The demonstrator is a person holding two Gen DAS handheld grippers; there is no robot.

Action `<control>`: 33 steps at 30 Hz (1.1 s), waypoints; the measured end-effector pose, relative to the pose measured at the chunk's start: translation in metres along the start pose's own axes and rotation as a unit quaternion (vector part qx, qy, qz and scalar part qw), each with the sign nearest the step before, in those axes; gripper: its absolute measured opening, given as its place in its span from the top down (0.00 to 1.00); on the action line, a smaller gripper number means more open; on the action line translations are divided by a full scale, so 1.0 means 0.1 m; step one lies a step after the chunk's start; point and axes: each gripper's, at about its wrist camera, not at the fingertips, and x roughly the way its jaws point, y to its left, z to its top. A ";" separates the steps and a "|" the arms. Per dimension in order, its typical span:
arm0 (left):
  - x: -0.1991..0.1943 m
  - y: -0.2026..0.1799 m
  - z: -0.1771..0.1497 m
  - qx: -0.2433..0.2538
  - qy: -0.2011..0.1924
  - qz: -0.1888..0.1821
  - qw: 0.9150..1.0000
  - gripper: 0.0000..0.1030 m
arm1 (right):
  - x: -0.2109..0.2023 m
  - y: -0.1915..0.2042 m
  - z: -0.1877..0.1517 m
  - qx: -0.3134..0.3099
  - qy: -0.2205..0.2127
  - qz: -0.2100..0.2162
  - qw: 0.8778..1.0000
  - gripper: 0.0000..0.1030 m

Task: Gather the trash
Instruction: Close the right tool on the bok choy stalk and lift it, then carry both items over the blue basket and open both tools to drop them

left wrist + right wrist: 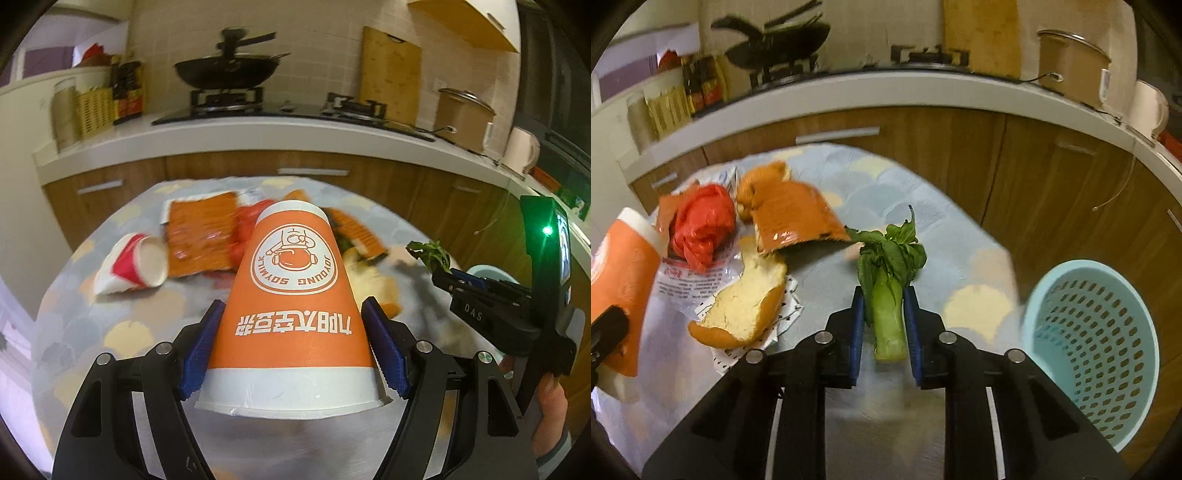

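1. The orange paper cup (291,302) sits between the blue pads of the left gripper (293,347), rim toward the camera and base pointing away over the table (122,325); the jaws stand wide because the cup is wide, and they pinch it by its sides so it cannot slide out
2. The green vegetable stalk (888,314) is pinched low on its pale stem by the right gripper (884,328), jaws drawn in close on it; the stem is the firm part, so the leaves hang free beyond the pads
3. The light blue perforated basket (1097,354) stands just to the right of that gripper, at the table's edge, and is likely where both pieces are meant to go
4. On the patterned cloth lie more pieces to gather: a red-and-white cup (129,266) on its side, an orange wrapper (201,236), a crumpled red bag (700,225), a curved piece of peel (744,310) and a printed clear wrapper (687,280)
5. Blur makes it hard to say whether the stalk's base is clear of the cloth
6. Behind, a wok (227,72) rests on the stove
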 end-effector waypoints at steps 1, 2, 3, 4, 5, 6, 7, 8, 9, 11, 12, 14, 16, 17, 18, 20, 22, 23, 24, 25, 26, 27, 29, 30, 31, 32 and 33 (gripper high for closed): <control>0.01 -0.09 0.02 0.004 -0.001 -0.006 1.000 0.30 | -0.03 -0.05 0.01 0.003 -0.003 -0.001 1.000 0.82; 0.03 -0.18 0.03 0.007 -0.002 -0.014 1.000 0.30 | -0.08 -0.13 0.02 0.007 -0.009 -0.002 1.000 0.82; 0.04 -0.24 0.04 0.008 -0.002 -0.019 1.000 0.30 | -0.11 -0.18 0.02 0.009 -0.012 -0.003 1.000 0.82; 0.05 -0.34 0.06 0.011 -0.001 -0.027 1.000 0.30 | -0.17 -0.29 0.02 0.014 -0.018 -0.007 1.000 0.82; 0.07 -0.43 0.06 0.014 -0.001 -0.033 0.999 0.30 | -0.21 -0.37 0.02 0.018 -0.021 -0.009 1.000 0.82; 0.09 -0.51 0.07 0.018 -0.001 -0.039 0.999 0.30 | -0.24 -0.43 0.01 0.022 -0.024 -0.011 0.999 0.82; 0.12 -0.63 0.08 0.024 0.001 -0.048 0.999 0.30 | -0.29 -0.56 0.00 0.030 -0.028 -0.015 0.999 0.82; 0.14 -0.75 0.09 0.030 0.001 -0.056 0.998 0.30 | -0.32 -0.63 -0.01 0.034 -0.029 -0.017 0.999 0.82; 0.16 -0.83 0.09 0.034 0.001 -0.062 0.998 0.30 | -0.36 -0.75 -0.03 0.040 -0.031 -0.022 0.998 0.82; 0.22 -1.07 0.11 0.045 0.002 -0.078 0.996 0.30 | -0.40 -0.94 -0.07 0.049 -0.031 -0.034 0.998 0.82; 0.27 -1.21 0.11 0.049 0.005 -0.092 0.995 0.30 | -0.42 -1.08 -0.11 0.056 -0.029 -0.043 0.997 0.82; 0.34 -1.42 0.11 0.054 0.012 -0.110 0.992 0.30 | -0.44 -1.28 -0.17 0.071 -0.025 -0.054 0.996 0.82; 0.44 -1.66 0.11 0.064 0.018 -0.129 0.989 0.30 | -0.44 -1.49 -0.24 0.084 -0.019 -0.068 0.994 0.82; 0.47 -1.75 0.10 0.069 0.020 -0.134 0.988 0.30 | -0.43 -1.61 -0.28 0.092 -0.014 -0.074 0.993 0.82; 0.52 -1.85 0.09 0.076 0.023 -0.139 0.987 0.30 | -0.43 -1.68 -0.32 0.097 -0.011 -0.078 0.992 0.82; 0.63 -2.05 0.05 0.089 0.033 -0.154 0.983 0.29 | -0.39 -1.88 -0.40 0.111 0.000 -0.091 0.990 0.82; 0.76 -2.21 0.00 0.098 0.048 -0.164 0.980 0.29 | -0.34 -2.02 -0.46 0.121 0.011 -0.098 0.988 0.82; 0.83 -2.28 -0.02 0.101 0.059 -0.173 0.978 0.29 | -0.31 -2.09 -0.49 0.127 0.018 -0.099 0.987 0.82; 0.87 -2.32 -0.03 0.102 0.065 -0.176 0.977 0.29 | -0.29 -2.13 -0.53 0.131 0.023 -0.100 0.986 0.82; 0.93 -2.38 -0.05 0.105 0.073 -0.179 0.976 0.29 | -0.26 -2.17 -0.56 0.135 0.030 -0.101 0.985 0.82; 0.98 -2.42 -0.06 0.107 0.080 -0.182 0.974 0.29 | -0.22 -2.20 -0.59 0.137 0.036 -0.104 0.984 0.82; 1.02 -2.45 -0.07 0.109 0.086 -0.185 0.973 0.29 | -0.19 -2.22 -0.61 0.139 0.042 -0.106 0.984 0.82; 1.10 -2.51 -0.10 0.112 0.097 -0.189 0.971 0.27 | -0.13 -2.28 -0.66 0.143 0.052 -0.107 0.983 0.82; 1.12 -2.51 -0.10 0.112 0.100 -0.190 0.970 0.26 | -0.11 -2.28 -0.69 0.146 0.058 -0.107 0.982 0.82; 1.16 -2.53 -0.12 0.115 0.108 -0.196 0.968 0.25 | -0.08 -2.31 -0.71 0.150 0.064 -0.108 0.981 0.81; 1.18 -2.53 -0.12 0.117 0.111 -0.199 0.967 0.24 | -0.06 -2.33 -0.74 0.152 0.068 -0.110 0.980 0.81; 1.20 -2.52 -0.14 0.119 0.115 -0.201 0.965 0.24 | -0.04 -2.36 -0.76 0.157 0.073 -0.110 0.979 0.81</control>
